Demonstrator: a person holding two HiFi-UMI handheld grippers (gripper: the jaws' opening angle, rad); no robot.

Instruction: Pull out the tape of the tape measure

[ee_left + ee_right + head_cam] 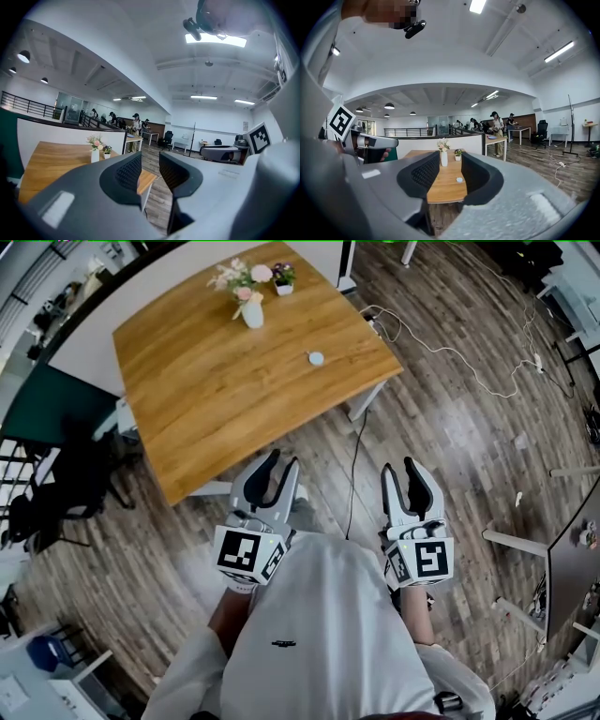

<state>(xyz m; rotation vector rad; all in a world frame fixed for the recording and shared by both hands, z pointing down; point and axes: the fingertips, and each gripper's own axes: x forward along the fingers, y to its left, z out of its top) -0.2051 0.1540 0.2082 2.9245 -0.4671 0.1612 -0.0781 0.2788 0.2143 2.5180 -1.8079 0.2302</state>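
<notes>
Both grippers are hovering short of the table (pixel 216 381), over the floor. The left gripper (pixel 281 465) is standing partly open and the right gripper (pixel 399 468) a bit wider, both empty. The tape measure (pixel 316 358) is sitting on the table near its right edge, well ahead of both and untouched.

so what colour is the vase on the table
White; the vase shows best in the head view.

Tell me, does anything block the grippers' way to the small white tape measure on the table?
Nothing visible does. The left gripper and right gripper hang open above floor; the tape measure lies alone, the vase farther back.
</notes>
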